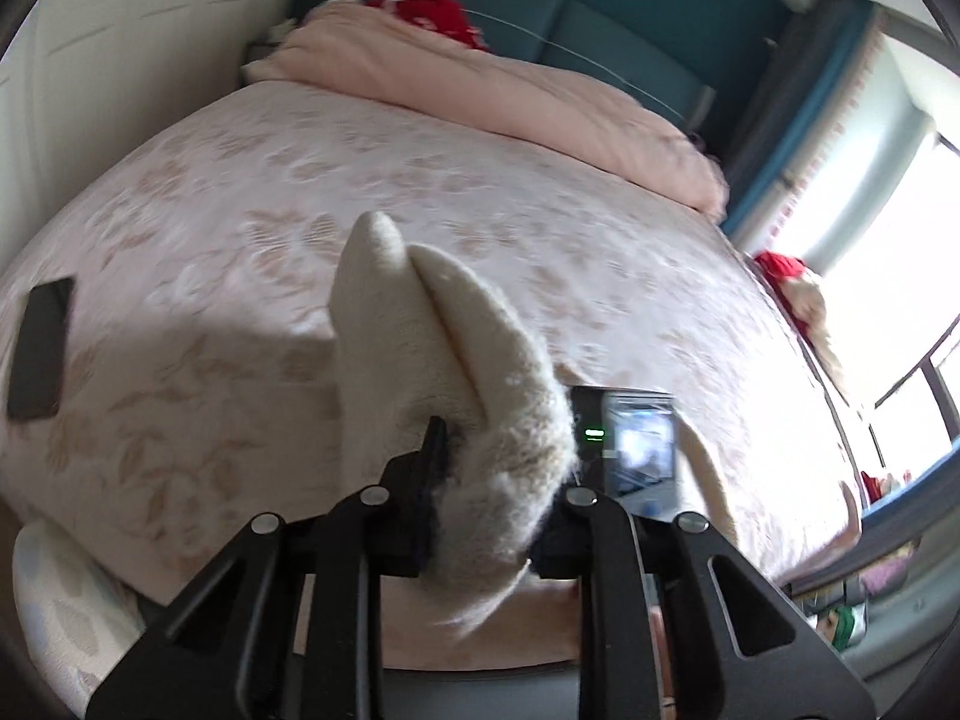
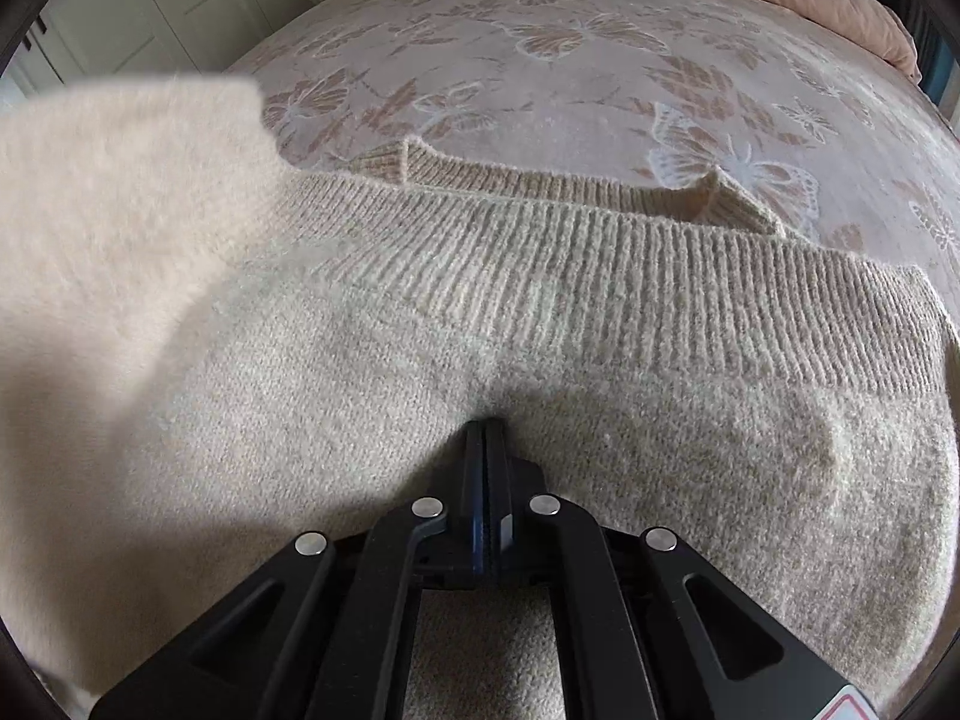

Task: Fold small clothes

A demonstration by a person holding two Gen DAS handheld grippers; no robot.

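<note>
The left gripper has its jaws clamped on a fluffy fold of the cream knit sweater, which rises in two peaks toward twelve o'clock above the bed. The right gripper has its jaws fully closed, tips pressing into the sweater lying flat on the butterfly-patterned bed, ribbed hem at twelve o'clock. A black phone lies at nine o'clock, a pink duvet at twelve.

The raised sweater fold hides the left gripper's right finger. The sweater is cut off at the frame's lower edge. The lifted flap is blurred.
</note>
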